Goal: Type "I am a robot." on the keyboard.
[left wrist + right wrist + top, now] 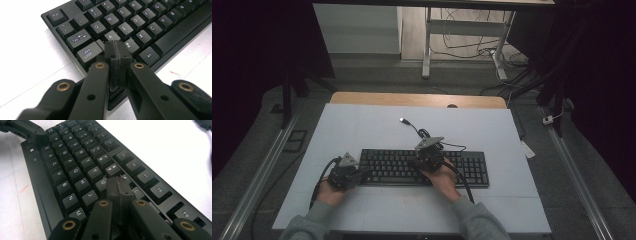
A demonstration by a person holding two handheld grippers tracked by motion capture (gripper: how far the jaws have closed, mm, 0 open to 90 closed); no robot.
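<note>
A person in grey sleeves works a black keyboard (424, 167) with a hand-held gripper in each hand, the keyboard lying across the near half of a white table (362, 130). Nearest the person, the left gripper (361, 175) sits at the keyboard's left end, its jaws pressed flat together with nothing between them; in the left gripper view its closed tips (117, 48) hover over the gap between the Caps Lock key (86, 53) and the Z key, just below the A key (110, 36), and whether they touch a key cannot be told. The right gripper (424, 161) stands over the keyboard's middle, its jaws likewise closed on nothing; in the right gripper view its tips (117, 185) point down among the keys beside U (102, 183) and above J (90, 195), with the left gripper (40, 133) visible at the keyboard's far left corner. Beyond the keyboard, its black cable (424, 134) curls toward the table's middle and ends in a loose USB plug (402, 120). Behind the table, past the keyboard's far edge, the white legs of a desk frame (427, 47) stand on a floor strewn with cables.
</note>
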